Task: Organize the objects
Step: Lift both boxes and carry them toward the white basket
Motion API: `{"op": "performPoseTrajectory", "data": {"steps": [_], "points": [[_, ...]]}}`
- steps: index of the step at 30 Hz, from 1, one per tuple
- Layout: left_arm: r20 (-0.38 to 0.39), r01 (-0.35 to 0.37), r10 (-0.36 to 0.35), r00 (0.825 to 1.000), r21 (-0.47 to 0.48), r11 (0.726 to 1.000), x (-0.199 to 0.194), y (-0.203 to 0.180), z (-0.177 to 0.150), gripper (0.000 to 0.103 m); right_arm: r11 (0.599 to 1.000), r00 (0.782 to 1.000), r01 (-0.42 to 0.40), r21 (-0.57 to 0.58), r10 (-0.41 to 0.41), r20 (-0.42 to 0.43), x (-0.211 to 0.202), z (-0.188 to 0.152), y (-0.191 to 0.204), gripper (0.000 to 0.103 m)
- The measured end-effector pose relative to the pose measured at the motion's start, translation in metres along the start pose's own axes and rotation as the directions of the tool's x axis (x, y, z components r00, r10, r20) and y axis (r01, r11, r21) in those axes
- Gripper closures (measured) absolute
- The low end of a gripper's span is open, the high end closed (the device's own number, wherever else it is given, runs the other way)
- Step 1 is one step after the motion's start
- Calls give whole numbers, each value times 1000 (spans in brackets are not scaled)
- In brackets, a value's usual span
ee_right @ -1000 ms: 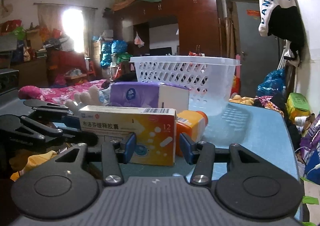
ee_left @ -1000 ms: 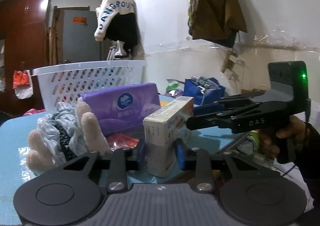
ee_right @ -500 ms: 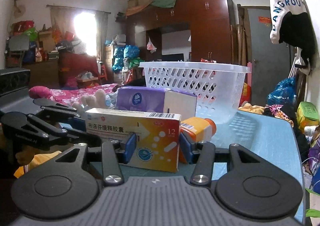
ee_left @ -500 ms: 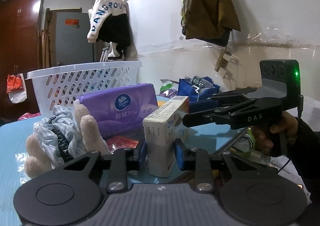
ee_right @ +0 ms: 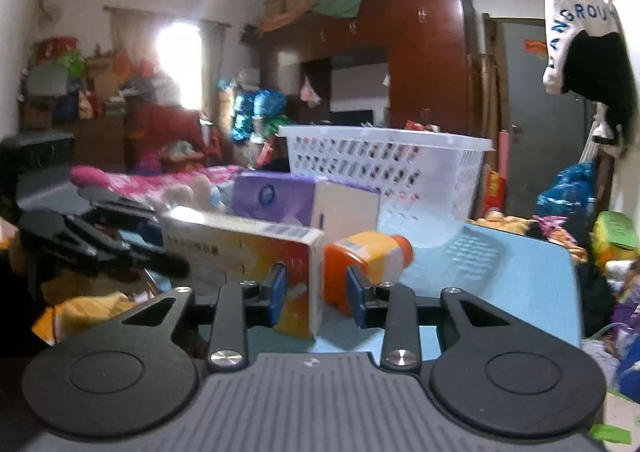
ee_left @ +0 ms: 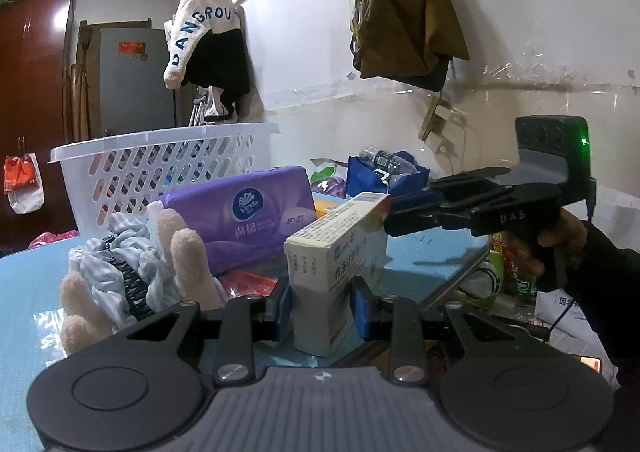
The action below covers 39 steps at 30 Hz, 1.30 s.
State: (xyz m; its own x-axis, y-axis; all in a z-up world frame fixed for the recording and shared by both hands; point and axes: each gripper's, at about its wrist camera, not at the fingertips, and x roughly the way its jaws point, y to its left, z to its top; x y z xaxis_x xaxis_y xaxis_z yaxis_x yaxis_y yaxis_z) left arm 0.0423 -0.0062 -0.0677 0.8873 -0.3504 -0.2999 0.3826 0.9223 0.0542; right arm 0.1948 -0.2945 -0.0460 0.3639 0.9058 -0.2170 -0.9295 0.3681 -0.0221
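My left gripper (ee_left: 320, 306) is shut on the near end of a white and orange medicine box (ee_left: 340, 264), held slightly tilted above the blue table (ee_left: 24, 284). My right gripper (ee_right: 316, 292) is open; the box's orange far end (ee_right: 298, 272) sits inside its left pad, and an orange bottle (ee_right: 364, 256) lies just beyond its right pad. The right gripper's body (ee_left: 480, 204) shows at the box's far end in the left wrist view. A white slotted basket (ee_left: 160, 168) stands behind.
A purple tissue pack (ee_left: 248, 212) lies in front of the basket. A striped cloth with a plush toy (ee_left: 132, 276) lies left of the box. A red packet (ee_left: 248, 284) lies under the box. Clutter and bags (ee_right: 608, 236) crowd the table's right edge.
My left gripper has closed on the box and lifted and tilted it. My right gripper has opened wider and shifted right along the box toward the orange bottle.
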Motion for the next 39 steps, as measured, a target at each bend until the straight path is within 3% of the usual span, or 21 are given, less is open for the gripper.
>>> {"op": "performPoseTrajectory", "data": {"steps": [2, 4, 6, 9, 17, 20, 23, 32, 39], "points": [[8, 7, -7, 1000, 1, 1000, -3, 1, -1, 67, 999, 999, -30, -12, 30, 14, 4, 3, 2, 63], [17, 19, -19, 1000, 8, 1000, -5, 1, -1, 67, 997, 997, -79, -25, 79, 23, 6, 4, 2, 54], [23, 37, -37, 999, 2, 999, -6, 3, -1, 67, 996, 997, -76, -45, 77, 22, 13, 6, 3, 45], [23, 53, -54, 998, 16, 998, -6, 6, -2, 68, 996, 996, -90, -20, 90, 16, 20, 5, -3, 45], [15, 136, -136, 991, 5, 991, -7, 18, -3, 70, 986, 987, -162, -31, 162, 4, 2, -1, -2, 60], [16, 165, -165, 986, -2, 986, -7, 21, -3, 69, 986, 987, -159, -50, 159, -8, -6, -2, 3, 63], [14, 181, -181, 983, 3, 984, -8, 20, -2, 69, 989, 991, -132, -61, 131, -17, -8, -2, 6, 72], [60, 175, -181, 982, 86, 981, -26, 20, 24, 69, 991, 992, -116, -70, 119, 43, -9, 20, 12, 73], [89, 172, -188, 978, 161, 972, -26, 38, 74, 69, 989, 989, -94, -111, 105, 103, 4, 70, 2, 73]]}}
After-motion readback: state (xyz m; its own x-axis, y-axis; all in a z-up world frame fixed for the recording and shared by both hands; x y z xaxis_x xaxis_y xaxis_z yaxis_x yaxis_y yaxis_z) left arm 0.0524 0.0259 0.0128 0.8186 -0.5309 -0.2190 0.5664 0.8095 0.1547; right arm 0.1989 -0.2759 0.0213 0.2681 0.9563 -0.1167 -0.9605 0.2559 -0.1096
